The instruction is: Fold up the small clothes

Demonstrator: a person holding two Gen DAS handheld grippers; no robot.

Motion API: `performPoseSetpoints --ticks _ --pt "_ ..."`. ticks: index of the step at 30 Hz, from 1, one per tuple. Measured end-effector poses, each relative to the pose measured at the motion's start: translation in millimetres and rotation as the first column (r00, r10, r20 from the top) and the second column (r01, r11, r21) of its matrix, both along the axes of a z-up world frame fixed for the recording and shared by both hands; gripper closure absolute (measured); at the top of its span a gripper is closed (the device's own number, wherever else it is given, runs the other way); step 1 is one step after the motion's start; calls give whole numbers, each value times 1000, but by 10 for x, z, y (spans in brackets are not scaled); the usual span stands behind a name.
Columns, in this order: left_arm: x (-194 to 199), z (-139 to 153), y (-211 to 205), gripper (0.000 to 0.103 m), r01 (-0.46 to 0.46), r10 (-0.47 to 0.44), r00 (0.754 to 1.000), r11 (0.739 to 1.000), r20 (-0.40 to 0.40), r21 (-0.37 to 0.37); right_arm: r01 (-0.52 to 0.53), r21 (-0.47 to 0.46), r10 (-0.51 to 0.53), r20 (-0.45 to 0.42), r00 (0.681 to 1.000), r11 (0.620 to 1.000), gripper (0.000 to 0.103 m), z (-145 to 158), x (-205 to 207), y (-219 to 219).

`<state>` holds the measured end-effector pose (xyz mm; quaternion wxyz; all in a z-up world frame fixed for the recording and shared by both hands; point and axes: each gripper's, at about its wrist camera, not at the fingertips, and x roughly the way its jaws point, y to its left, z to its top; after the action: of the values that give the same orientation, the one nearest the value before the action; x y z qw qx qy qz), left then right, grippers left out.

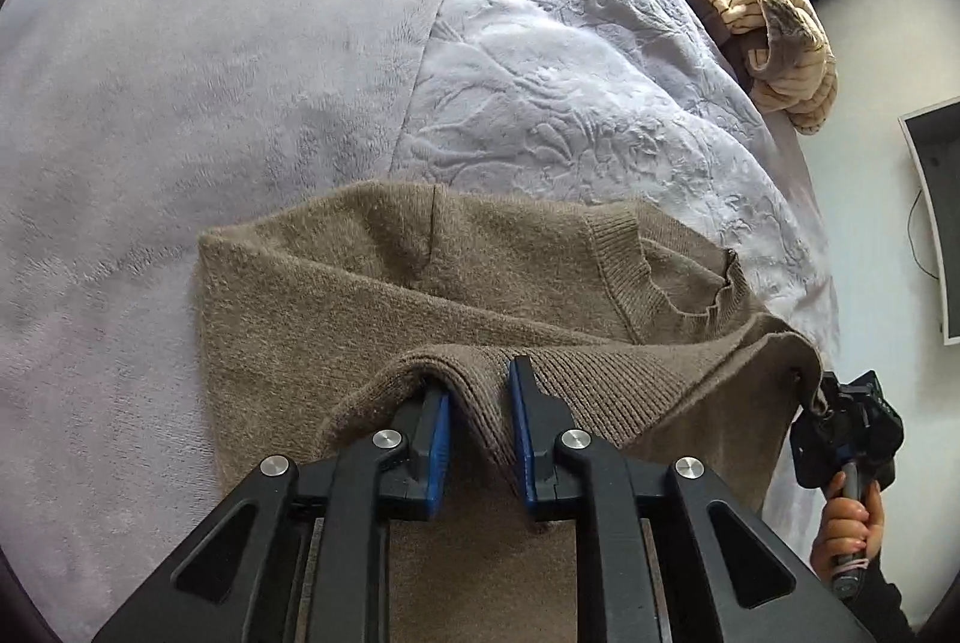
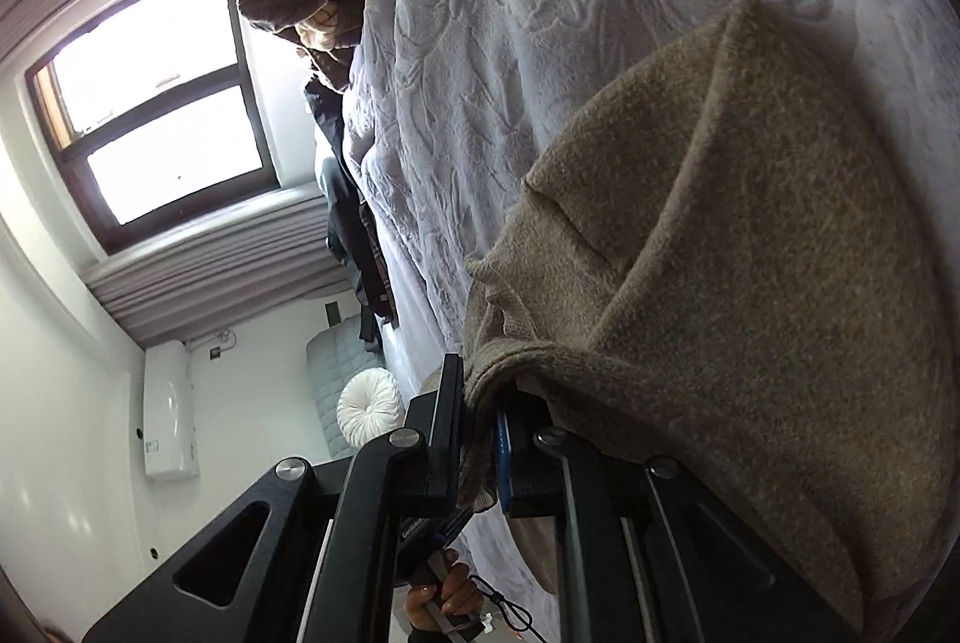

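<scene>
Pale lavender plush bedding (image 1: 180,72) covers the bed on which a taupe knitted pullover (image 1: 372,283) lies partly folded, its ribbed hem edge drawn up over its body towards the ribbed neckline. Two hand-held grippers work the garment: the left hand-held gripper (image 1: 478,427) has a ridge of the ribbed hem between its blue pads, which stand slightly apart on either side of the fold, so the hold looks loose; the right hand-held gripper (image 2: 480,439) is clenched on the hem's other corner, cloth bunched between its jaws. Judging by the lie of the knit, the first fold is under way, not yet laid flat. One pullover is in hand; a heap of cream striped and brown clothes (image 1: 762,18) waits at the far edge of the bed, its pieces too tangled to count.
</scene>
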<state>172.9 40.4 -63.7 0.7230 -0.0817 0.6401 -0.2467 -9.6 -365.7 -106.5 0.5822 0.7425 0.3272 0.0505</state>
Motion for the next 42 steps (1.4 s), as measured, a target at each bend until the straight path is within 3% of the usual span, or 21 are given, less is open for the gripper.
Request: performPoseSetpoints --ticks 2,3,4,5,9,15,18,20,24,26,27,28,29,31,34,38,42 --pt "-23 88 -51 83 15 -16 999 999 32 38 2 -3 -2 -2 1000 1000 82 54 41 -5" --pt "-44 133 -72 83 25 -28 998 998 55 53 7 -13 -7 3 1000 1000 63 91 52 -23" --pt "-82 191 -99 83 38 -45 995 997 89 72 15 -28 -15 8 1000 999 38 140 80 -39" --pt "-103 237 -116 83 45 -54 992 995 111 84 27 -49 -26 20 999 998 34 201 107 -53" --pt "-169 388 -102 83 46 -63 983 994 175 100 8 -166 -1 42 999 986 34 483 108 -136" --pt "-233 645 -29 83 50 -98 948 985 304 162 -136 -326 135 -27 990 936 44 697 162 -68" --pt "-239 647 -47 83 93 -141 945 981 295 169 -242 -468 193 -150 970 850 44 743 228 12" --pt "-265 590 -102 83 139 -177 946 978 270 156 -317 -555 211 -247 946 769 44 743 298 54" --pt "-295 367 -299 83 189 -223 949 968 223 163 -421 -625 239 -357 903 657 44 647 488 98" --pt "-242 219 -389 83 182 -216 956 967 199 178 -450 -628 249 -385 889 635 44 569 574 104" --pt "-217 174 -411 83 172 -207 959 968 192 184 -466 -618 260 -397 880 633 49 523 609 108" --pt "-189 135 -427 83 160 -196 963 969 185 189 -496 -610 284 -415 864 618 77 482 655 143" --pt "-167 112 -436 83 148 -183 966 971 183 188 -519 -622 292 -436 851 586 90 501 690 163" --pt "-144 96 -447 83 133 -170 967 972 191 191 -526 -672 297 -436 850 522 96 624 722 201" --pt "-106 28 -477 83 135 -182 964 964 197 227 -486 -714 261 -410 874 504 96 755 630 106" --pt "-18 -154 -486 83 139 -190 965 955 180 262 -524 -686 254 -463 849 504 96 559 616 27" --pt "-6 -120 -449 83 144 -201 961 949 188 280 -512 -686 229 -466 855 516 94 507 576 14"
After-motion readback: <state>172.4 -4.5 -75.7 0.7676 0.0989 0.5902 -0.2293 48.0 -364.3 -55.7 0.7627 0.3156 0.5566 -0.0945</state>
